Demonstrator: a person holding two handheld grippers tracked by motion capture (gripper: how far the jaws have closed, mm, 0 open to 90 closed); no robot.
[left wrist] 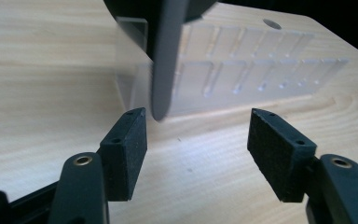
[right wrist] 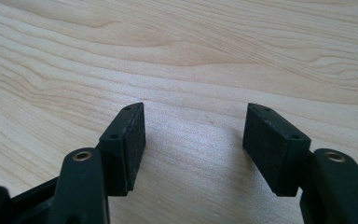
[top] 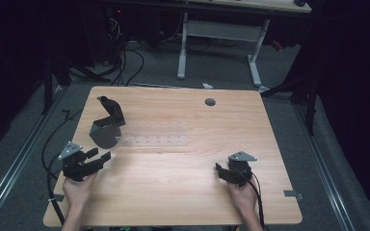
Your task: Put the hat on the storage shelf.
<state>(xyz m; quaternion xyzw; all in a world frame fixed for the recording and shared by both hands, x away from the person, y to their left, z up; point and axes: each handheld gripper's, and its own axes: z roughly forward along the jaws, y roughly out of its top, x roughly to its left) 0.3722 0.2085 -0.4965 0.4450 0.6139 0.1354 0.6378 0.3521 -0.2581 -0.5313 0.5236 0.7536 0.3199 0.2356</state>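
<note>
A clear plastic tray [top: 156, 140] with rows of small compartments lies flat on the wooden table [top: 183, 192], left of the middle. At its left end stands a dark grey metal stand [top: 107, 126] with a bent black arm. My left gripper [top: 99, 158] rests near the table's left front, open and empty, its jaws pointing at the stand. In the left gripper view the stand's grey edge [left wrist: 164, 60] rises just ahead of my left gripper [left wrist: 196, 135], with the clear tray [left wrist: 242, 70] behind it. My right gripper [top: 220, 169] sits at the right front, open over bare wood [right wrist: 193, 135].
A small round grommet hole [top: 210, 102] sits near the table's far edge. Beyond the table are cables on the floor [top: 125, 57] and the white legs of another desk [top: 255, 57]. Cables trail from both grippers off the front edge.
</note>
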